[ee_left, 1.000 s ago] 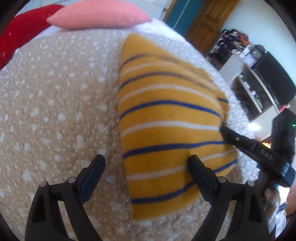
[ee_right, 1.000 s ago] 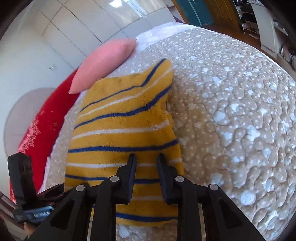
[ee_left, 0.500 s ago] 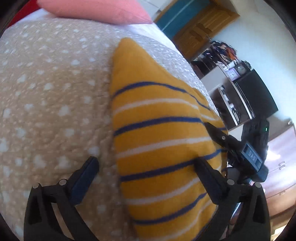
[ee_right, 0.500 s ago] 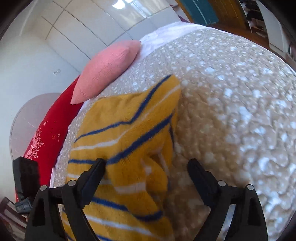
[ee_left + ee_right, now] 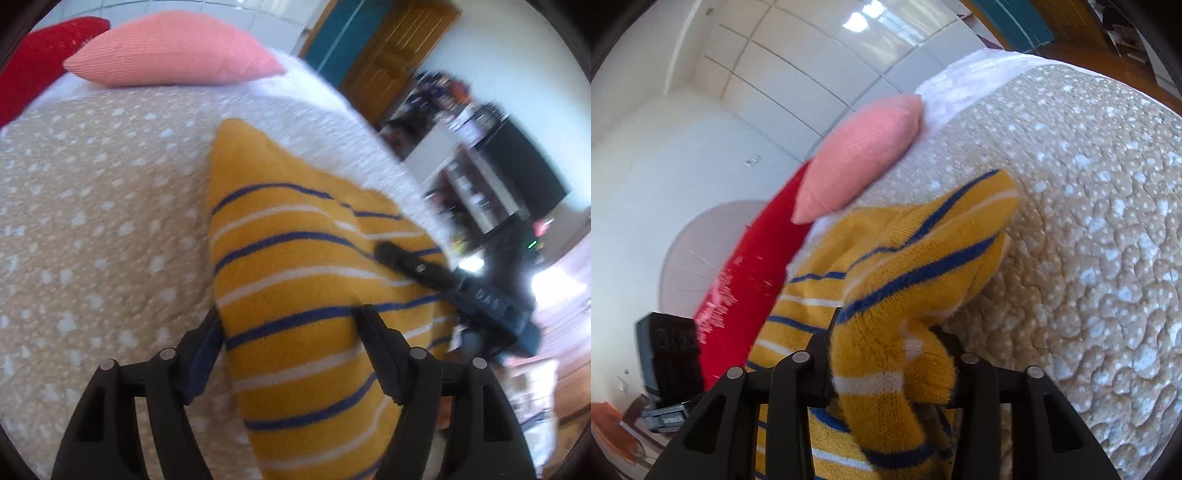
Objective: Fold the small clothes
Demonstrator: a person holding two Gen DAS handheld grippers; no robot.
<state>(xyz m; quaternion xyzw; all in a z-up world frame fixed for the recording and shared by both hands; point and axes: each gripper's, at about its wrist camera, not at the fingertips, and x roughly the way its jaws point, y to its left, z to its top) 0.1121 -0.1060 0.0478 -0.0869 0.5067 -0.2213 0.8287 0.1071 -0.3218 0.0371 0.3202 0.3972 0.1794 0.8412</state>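
Observation:
A small yellow garment with blue and white stripes (image 5: 295,280) lies on the beige dotted bedspread (image 5: 92,221). My left gripper (image 5: 288,343) straddles its near left edge, jaws narrowed around the cloth. My right gripper (image 5: 890,354) has a bunched fold of the same garment (image 5: 916,258) between its jaws, lifted off the bed. The right gripper also shows in the left wrist view (image 5: 424,269), lying on the garment's right side. The fingertips of both grippers are partly hidden by cloth.
A pink pillow (image 5: 173,51) and a red cushion (image 5: 33,62) lie at the head of the bed. Shelves and a dark screen (image 5: 517,162) stand beyond the bed's right edge, with a wooden door (image 5: 399,44) behind.
The right gripper opened, then closed in on a fold at the garment's right side and raised it. The left jaws narrowed around the near left edge.

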